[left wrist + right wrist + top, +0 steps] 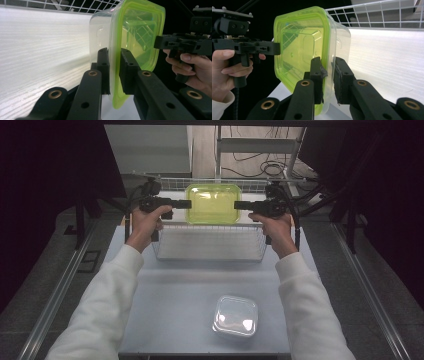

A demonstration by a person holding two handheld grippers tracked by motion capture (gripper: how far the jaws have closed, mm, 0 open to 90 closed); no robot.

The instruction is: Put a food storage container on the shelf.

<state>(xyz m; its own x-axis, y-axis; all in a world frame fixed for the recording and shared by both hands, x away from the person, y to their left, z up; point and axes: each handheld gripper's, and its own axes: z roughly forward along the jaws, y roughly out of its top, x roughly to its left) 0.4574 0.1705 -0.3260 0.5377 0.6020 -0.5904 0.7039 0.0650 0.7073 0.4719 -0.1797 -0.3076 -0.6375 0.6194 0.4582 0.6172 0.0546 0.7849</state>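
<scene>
A clear plastic container with a yellow-green lid (213, 203) hangs in the air above the far side of a wire basket (207, 259). My left gripper (189, 204) is shut on its left rim and my right gripper (236, 205) on its right rim. In the left gripper view the jaws (114, 53) pinch the green lid edge (137, 32), with the other gripper (160, 42) on the far edge. In the right gripper view the jaws (328, 62) clamp the lid rim and clear wall (299, 42), and the left gripper (278, 48) holds the opposite side.
The white wire basket stands at the back of the pale table (175, 310). A second clear lidded container (236, 316) lies near the front edge, right of centre. Dark frames and cables surround the table.
</scene>
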